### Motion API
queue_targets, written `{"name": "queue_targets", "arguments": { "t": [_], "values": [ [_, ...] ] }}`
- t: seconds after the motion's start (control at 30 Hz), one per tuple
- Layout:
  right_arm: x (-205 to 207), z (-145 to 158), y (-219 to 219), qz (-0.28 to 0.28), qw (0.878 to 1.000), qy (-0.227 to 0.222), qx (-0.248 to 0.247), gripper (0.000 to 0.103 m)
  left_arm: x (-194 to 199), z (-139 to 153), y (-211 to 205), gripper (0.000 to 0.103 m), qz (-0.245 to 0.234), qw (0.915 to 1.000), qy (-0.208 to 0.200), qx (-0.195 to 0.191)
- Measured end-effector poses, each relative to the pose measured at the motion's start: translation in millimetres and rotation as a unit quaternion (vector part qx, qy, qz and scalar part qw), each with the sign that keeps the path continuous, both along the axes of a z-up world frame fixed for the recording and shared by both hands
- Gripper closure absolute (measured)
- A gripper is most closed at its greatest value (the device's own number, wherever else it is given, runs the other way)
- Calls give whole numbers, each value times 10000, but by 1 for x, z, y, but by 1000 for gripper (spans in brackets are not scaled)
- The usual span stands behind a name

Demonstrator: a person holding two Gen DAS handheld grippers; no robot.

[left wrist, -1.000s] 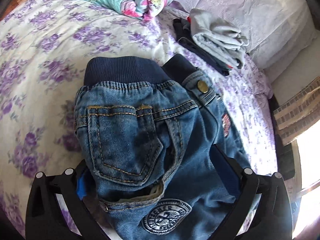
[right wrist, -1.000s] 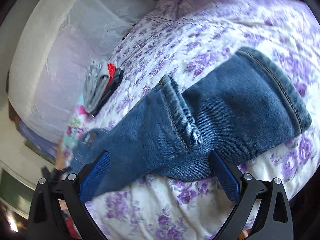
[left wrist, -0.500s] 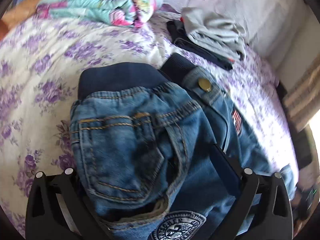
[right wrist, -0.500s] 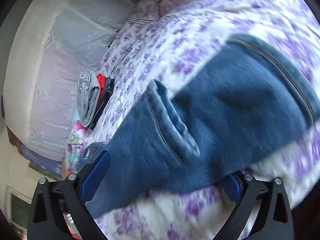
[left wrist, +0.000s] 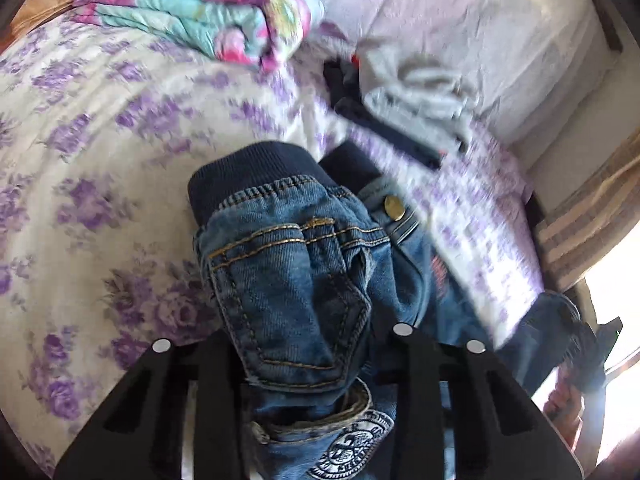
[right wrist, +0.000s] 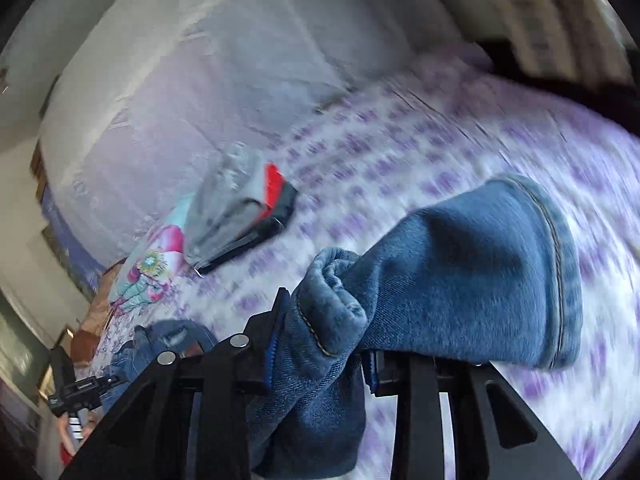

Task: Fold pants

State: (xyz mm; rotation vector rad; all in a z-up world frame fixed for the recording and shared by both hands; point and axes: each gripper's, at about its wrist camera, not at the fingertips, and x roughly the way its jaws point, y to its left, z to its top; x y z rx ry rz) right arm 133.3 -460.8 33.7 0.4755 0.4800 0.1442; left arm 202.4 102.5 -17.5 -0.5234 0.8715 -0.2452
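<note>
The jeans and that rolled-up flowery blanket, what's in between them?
Only bare purple-flowered bedsheet: in the left wrist view nothing lies between the jeans and the folded floral blanket.

Bright daylight, motion blur, fisheye edges

left gripper [left wrist: 308, 364] clamped, right gripper [right wrist: 320, 344] clamped, fingers closed

A purple-flowered bed [left wrist: 100, 152] is carrying denim pants [left wrist: 296, 272], a folded floral blanket [left wrist: 200, 12], stacked folded clothes [left wrist: 408, 96] and a pale pillow [left wrist: 460, 20].
</note>
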Motion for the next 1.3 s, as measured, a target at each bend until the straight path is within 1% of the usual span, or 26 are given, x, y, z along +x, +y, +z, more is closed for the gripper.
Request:
{"name": "queue_targets", "arguments": {
  "t": [0.07, 0.1, 0.17, 0.23, 0.27, 0.3, 0.33, 0.37, 0.4, 0.43, 0.5, 0.53, 0.57, 0.63, 0.67, 0.7, 0.73, 0.77, 0.8, 0.83, 0.9, 0.97, 1.0, 1.07, 1.2, 1.3],
  "values": [
    [23, 32, 15, 255, 9993, -272, -87, 72, -12, 23, 10, 74, 162, 9994, -283, -117],
    [33, 50, 21, 380, 9982, -465, -91, 73, -18, 37, 13, 74, 228, 9988, -432, -91],
    [44, 80, 30, 387, 9949, -910, -213, 73, -33, 70, 19, 74, 500, 9957, -751, 225],
    [55, 95, 31, 458, 9928, -1088, -209, 73, -44, 85, 27, 73, 795, 9920, -912, 368],
    [61, 94, 28, 502, 9929, -1073, -100, 72, -51, 87, 36, 73, 1030, 9899, -927, 302],
    [65, 88, 24, 567, 9932, -1017, -5, 72, -57, 85, 42, 71, 1165, 9886, -921, 264],
    [69, 77, 20, 648, 9937, -910, 95, 65, -62, 78, 46, 68, 1259, 9878, -873, 281],
    [72, 55, 14, 699, 9953, -645, 163, 51, -66, 63, 49, 65, 1297, 9884, -702, 361],
    [73, 36, 9, 662, 9970, -372, 158, 41, -69, 49, 50, 56, 1393, 9875, -532, 516],
    [74, 12, 4, 597, 9981, -8, 128, 37, -72, 23, 51, 53, 1370, 9887, -148, 589],
    [63, -30, -18, 369, 9973, 570, 263, 37, -80, -9, 54, 50, 1342, 9894, 235, 505],
    [53, -41, -30, 254, 9964, 687, 417, 36, -89, -19, 58, 45, 1431, 9884, 233, 446],
    [37, -47, -44, 102, 9959, 662, 608, 35, -97, -22, 62, 44, 1466, 9887, 164, 264],
    [9, -41, -58, -75, 9961, 501, 729, 35, -108, -21, 68, 34, 1504, 9886, 21, -57],
    [-3, -36, -60, -77, 9963, 444, 725, 35, -115, -18, 69, 30, 1609, 9869, -96, -86],
    [-11, -34, -58, -10, 9964, 431, 724, 35, -118, -16, 66, 24, 1680, 9856, -193, 19],
    [-16, -32, -54, 141, 9960, 468, 752, 35, -120, -14, 63, 23, 1715, 9846, -267, 186],
    [-16, -34, -49, 257, 9950, 549, 789, 35, -121, -14, 57, 23, 1725, 9834, -330, 462],
    [-15, -37, -43, 318, 9943, 600, 823, 35, -121, -15, 53, 22, 1720, 9824, -334, 639],
    [-12, -42, -33, 390, 9931, 646, 899, 36, -122, -17, 52, 19, 1728, 9818, -325, 719],
    [-5, -50, -21, 544, 9907, 689, 1041, 39, -122, -24, 50, 16, 1796, 9805, -350, 719],
    [8, -55, -6, 677, 9878, 710, 1210, 47, -125, -30, 55, 14, 1845, 9800, -406, 618],
    [15, -56, 0, 723, 9870, 734, 1236, 47, -127, -31, 56, 13, 1837, 9801, -435, 606],
    [29, -58, 11, 707, 9866, 845, 1205, 55, -128, -32, 55, 13, 1774, 9808, -455, 671],
    [51, -71, 24, 587, 9822, 1221, 1299, 56, -127, -34, 51, 10, 1680, 9815, -457, 797],
    [57, -82, 29, 535, 9804, 1380, 1303, 56, -127, -34, 52, 9, 1635, 9827, -425, 761]
  ]
}}
